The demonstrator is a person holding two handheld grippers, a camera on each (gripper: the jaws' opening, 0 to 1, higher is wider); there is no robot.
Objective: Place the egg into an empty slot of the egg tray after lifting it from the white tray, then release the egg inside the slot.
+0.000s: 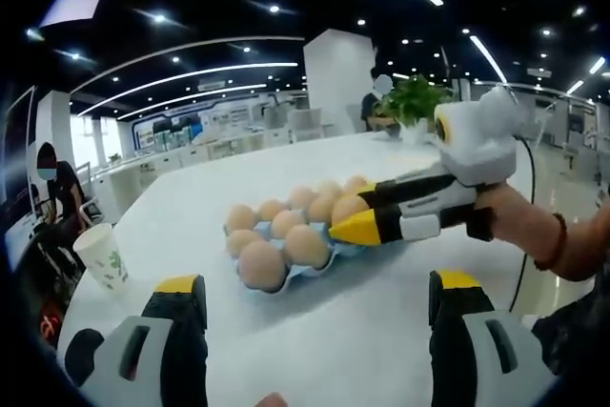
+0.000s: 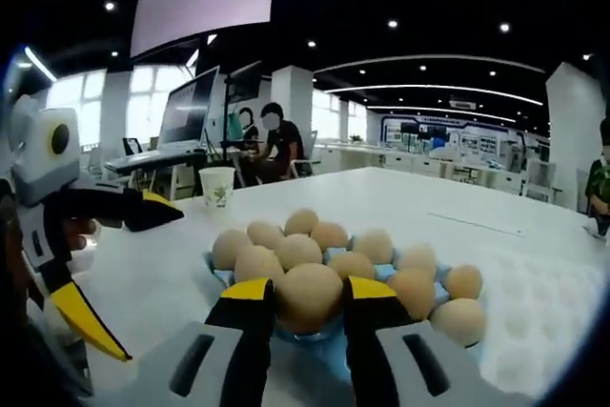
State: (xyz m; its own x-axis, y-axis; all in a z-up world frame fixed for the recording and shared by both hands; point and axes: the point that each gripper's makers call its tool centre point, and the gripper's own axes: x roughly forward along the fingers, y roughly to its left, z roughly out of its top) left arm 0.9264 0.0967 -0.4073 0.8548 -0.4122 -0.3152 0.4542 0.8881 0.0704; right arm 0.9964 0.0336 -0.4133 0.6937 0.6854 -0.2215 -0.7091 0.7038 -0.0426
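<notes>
An open office surrounds a white table. The right gripper is clamped on an egg, which sits low at the near edge of the blue egg tray, directly over it. The left gripper hangs near with jaws apart, holding nothing. Letting go looks like the next step.

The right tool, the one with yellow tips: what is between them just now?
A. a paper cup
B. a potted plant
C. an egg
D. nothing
C: in the right gripper view the right tool has both tips against an egg over the egg tray.
</notes>
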